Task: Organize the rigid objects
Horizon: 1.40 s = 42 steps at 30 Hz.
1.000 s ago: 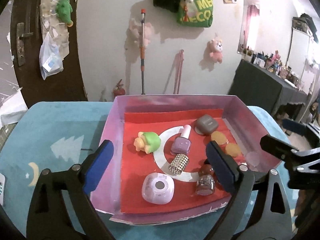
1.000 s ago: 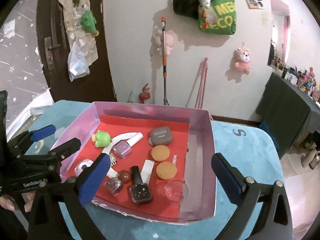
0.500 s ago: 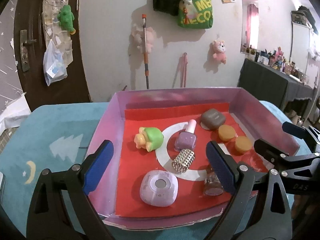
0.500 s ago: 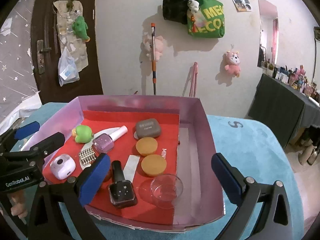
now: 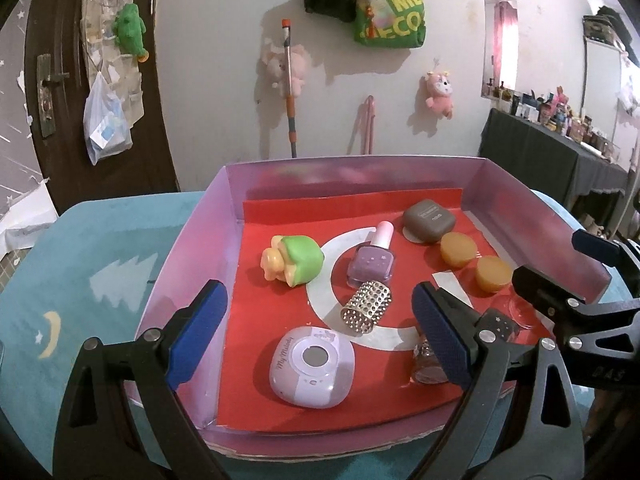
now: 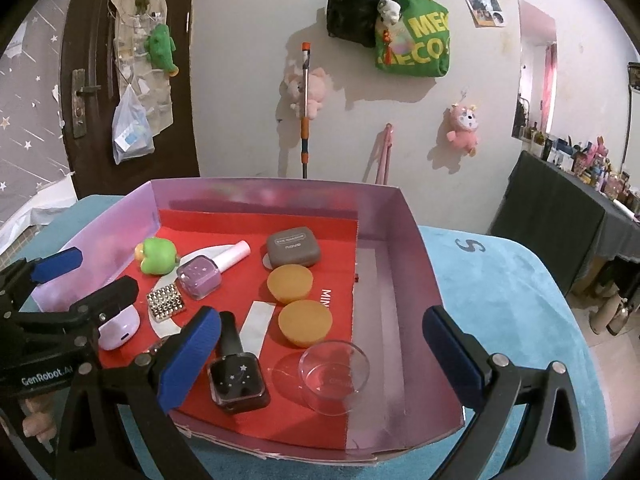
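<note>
Pink box (image 5: 192, 240) with red liner sits on teal tabletop (image 5: 100, 248). Inside: green toy (image 5: 296, 260), purple nail polish bottle (image 5: 370, 266), studded gold tube (image 5: 366, 306), lilac case (image 5: 312, 364), grey case (image 5: 428, 220), two orange lids (image 5: 476, 260). My left hand-held gripper (image 5: 320, 340) wide open, holding nothing, lilac case between fingers. My right hand-held gripper (image 6: 320, 356) also wide, empty. Only right view shows black nail polish bottle (image 6: 236, 376) and clear dish (image 6: 334, 376) fully.

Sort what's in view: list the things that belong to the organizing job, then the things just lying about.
Job: pink tray, green toy, purple nail polish, black nail polish, grey case, orange caps, studded cylinder, lilac device, clear dish.

Lying about: green bag, mop, pink plush.
</note>
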Each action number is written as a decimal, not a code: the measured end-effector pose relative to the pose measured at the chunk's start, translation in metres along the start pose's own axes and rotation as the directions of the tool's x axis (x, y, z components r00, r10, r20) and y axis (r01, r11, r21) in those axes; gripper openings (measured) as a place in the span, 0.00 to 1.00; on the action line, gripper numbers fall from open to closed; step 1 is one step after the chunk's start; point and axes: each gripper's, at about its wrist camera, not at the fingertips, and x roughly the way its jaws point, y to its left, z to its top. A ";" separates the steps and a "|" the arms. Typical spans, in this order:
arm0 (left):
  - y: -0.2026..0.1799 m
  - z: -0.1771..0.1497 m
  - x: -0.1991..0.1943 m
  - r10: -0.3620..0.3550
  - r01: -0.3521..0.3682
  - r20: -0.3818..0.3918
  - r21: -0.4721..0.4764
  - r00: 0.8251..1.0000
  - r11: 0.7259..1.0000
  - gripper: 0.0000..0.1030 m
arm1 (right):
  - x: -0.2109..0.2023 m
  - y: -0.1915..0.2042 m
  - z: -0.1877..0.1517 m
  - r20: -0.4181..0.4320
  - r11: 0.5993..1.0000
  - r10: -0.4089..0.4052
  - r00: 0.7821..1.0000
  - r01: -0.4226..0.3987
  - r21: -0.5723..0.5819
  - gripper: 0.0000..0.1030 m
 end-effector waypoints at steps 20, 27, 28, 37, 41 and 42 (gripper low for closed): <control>-0.001 -0.002 -0.005 0.003 -0.003 0.010 0.005 1.000 1.000 0.92 | -0.005 0.000 0.001 0.016 1.000 -0.008 1.000 0.007 0.007 1.00; -0.001 -0.002 -0.004 0.002 -0.002 0.007 0.007 1.000 1.000 0.92 | -0.005 0.000 0.001 0.016 1.000 -0.007 1.000 0.007 0.007 1.00; -0.001 -0.002 -0.003 0.001 -0.001 0.006 0.008 1.000 1.000 0.92 | -0.004 0.000 0.001 0.016 1.000 -0.008 1.000 0.008 0.006 1.00; -0.002 -0.003 -0.002 -0.004 0.004 0.004 0.006 1.000 1.000 0.92 | -0.004 0.000 0.001 0.016 1.000 -0.009 1.000 0.009 0.006 1.00; -0.002 -0.003 -0.002 -0.004 0.004 0.002 0.004 1.000 1.000 0.92 | -0.005 0.000 0.001 0.016 1.000 -0.007 1.000 0.007 0.006 1.00; -0.002 -0.003 -0.002 -0.005 0.005 0.002 0.003 1.000 1.000 0.92 | -0.005 0.000 0.001 0.016 1.000 -0.007 1.000 0.007 0.006 1.00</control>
